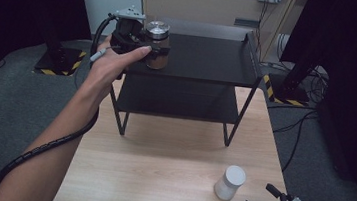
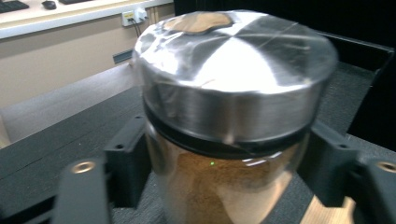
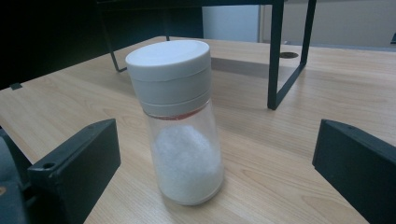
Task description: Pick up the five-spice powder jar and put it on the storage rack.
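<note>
The left gripper (image 1: pixel 158 48) is clamping a metal-lidded jar (image 1: pixel 156 44) at the shelf's (image 1: pixel 211 58) ten o'clock corner; the right gripper (image 1: pixel 261 200) is waiting open by a white-capped shaker (image 1: pixel 229 183), ungrasped.

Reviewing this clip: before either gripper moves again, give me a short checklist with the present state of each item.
1. Left gripper jaws around the brown-powder jar below its metal lid: ok.
2. Jar upright: ok.
3. Jar's base resting on the black shelf's top tier: cannot tell, base hidden.
4. Right gripper open: ok.
5. White-capped shaker upright on the wooden table, between the right jaws, untouched: ok.
6. Left jaws actually pressing the glass: cannot tell.
</note>
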